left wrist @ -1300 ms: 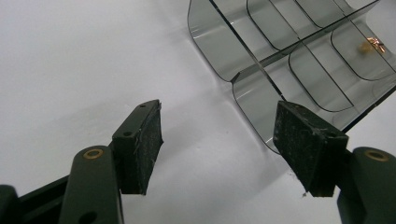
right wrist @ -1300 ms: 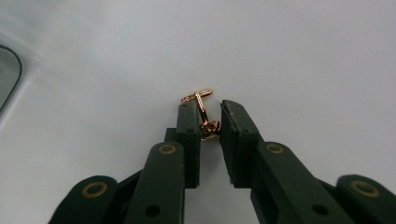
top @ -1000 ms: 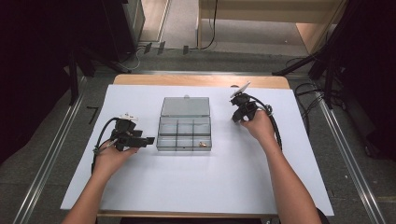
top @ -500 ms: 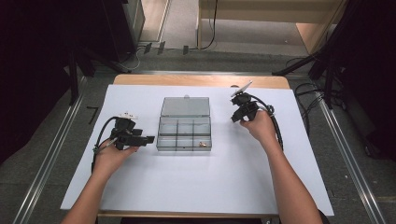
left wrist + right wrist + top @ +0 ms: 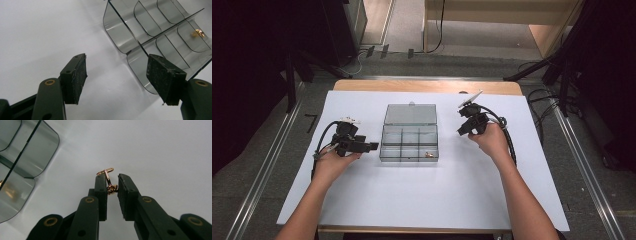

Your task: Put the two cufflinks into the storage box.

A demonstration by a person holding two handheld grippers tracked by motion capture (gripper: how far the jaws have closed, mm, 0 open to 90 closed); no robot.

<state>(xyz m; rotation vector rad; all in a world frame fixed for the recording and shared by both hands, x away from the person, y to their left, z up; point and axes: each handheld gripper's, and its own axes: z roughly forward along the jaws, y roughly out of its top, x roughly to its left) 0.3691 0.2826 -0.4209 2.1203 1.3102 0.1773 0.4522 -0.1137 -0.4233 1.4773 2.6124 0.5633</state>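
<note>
Right hand-held gripper (image 5: 112, 185): my jaws are pinched on a gold cufflink (image 5: 108, 180), its bar poking out past the fingertips; in the high view I hold it (image 5: 463, 131) above the desk (image 5: 422, 200), just right of the box (image 5: 409, 137).
Cufflink: between my right pads, clear of the box.
Left hand-held gripper (image 5: 117, 75): jaws apart, nothing between them, just beside the box's (image 5: 155, 32) left edge.
Box: clear, lid open, a second gold piece (image 5: 198, 32) in one compartment.
</note>
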